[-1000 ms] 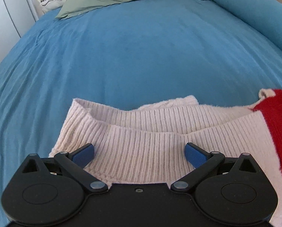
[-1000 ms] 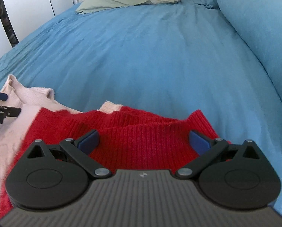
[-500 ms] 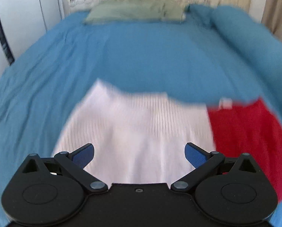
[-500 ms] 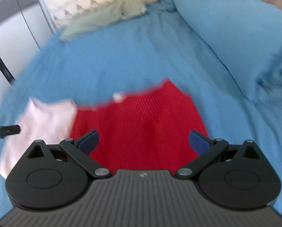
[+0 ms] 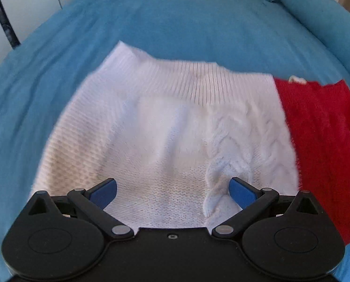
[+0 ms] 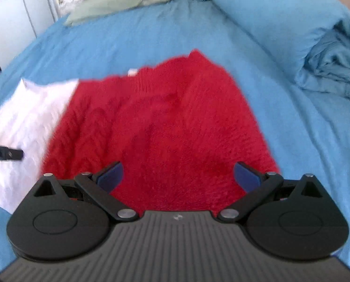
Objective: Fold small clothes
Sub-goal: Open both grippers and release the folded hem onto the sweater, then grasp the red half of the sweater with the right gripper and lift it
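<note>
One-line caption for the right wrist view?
Open right gripper above a red-and-white sweater lying on a blue bed.

sweater | half white, half red knit | flat on bed

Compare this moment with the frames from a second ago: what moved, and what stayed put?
Both grippers pulled back and up from the knit: the left gripper and right gripper now view more of the white-and-red sweater, which a second ago filled only the lower frame with a rumpled, doubled ribbed edge and now looks spread flatter. Nothing was grasped; both jaws stay wide open. The blue bedspread and green pillow are unchanged.
</note>
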`<state>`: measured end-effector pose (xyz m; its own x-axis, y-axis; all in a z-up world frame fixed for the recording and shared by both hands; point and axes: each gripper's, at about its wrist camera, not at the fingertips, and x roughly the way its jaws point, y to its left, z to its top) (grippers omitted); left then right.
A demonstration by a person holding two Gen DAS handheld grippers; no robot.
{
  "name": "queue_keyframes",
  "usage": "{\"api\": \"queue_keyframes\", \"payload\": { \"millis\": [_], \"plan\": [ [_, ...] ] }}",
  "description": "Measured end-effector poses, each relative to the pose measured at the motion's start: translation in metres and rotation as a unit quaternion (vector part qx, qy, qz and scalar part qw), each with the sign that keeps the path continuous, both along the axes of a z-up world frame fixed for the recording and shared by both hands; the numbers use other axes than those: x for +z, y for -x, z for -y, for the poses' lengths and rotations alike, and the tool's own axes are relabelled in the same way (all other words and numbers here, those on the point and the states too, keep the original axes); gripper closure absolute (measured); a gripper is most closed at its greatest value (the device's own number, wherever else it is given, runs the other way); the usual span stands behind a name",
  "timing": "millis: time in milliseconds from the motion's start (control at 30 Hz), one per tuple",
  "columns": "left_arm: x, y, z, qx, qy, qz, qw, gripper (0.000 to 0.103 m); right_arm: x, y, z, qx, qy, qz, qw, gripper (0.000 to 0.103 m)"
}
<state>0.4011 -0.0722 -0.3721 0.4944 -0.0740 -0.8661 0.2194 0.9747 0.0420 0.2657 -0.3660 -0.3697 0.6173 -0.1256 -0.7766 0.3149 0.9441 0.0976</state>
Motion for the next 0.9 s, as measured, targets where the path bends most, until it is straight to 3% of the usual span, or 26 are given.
{"api": "queue_keyframes", "payload": {
  "millis": [100, 200, 400, 633, 767, 900],
  "plan": [
    [0.020, 0.012, 0.006, -0.018, 0.034, -0.007, 0.9992, 0.000, 0.023, 0.016, 0.005, -0.020, -0.015, -0.005, 1.000, 0.000],
    [0.032, 0.027, 0.026, -0.046, 0.035, 0.004, 0.9983, 0.000, 0.029, 0.036, 0.011, -0.050, -0.043, -0.031, 0.997, 0.000],
    [0.016, 0.028, 0.066, -0.080, 0.014, 0.021, 0.9964, 0.000, -0.001, 0.058, 0.031, -0.115, -0.124, -0.057, 0.984, 0.000],
    [-0.008, 0.034, 0.075, -0.064, 0.021, 0.035, 0.9971, 0.000, -0.041, 0.067, 0.057, -0.179, -0.249, 0.028, 0.951, 0.000],
    [-0.007, 0.031, 0.069, -0.057, 0.032, 0.067, 0.9956, 0.000, -0.052, 0.056, 0.056, -0.182, -0.253, 0.033, 0.950, 0.000],
    [-0.005, 0.024, 0.066, -0.040, 0.020, 0.097, 0.9943, 0.000, -0.059, 0.051, 0.054, -0.188, -0.254, 0.046, 0.948, 0.000]
  ]
}}
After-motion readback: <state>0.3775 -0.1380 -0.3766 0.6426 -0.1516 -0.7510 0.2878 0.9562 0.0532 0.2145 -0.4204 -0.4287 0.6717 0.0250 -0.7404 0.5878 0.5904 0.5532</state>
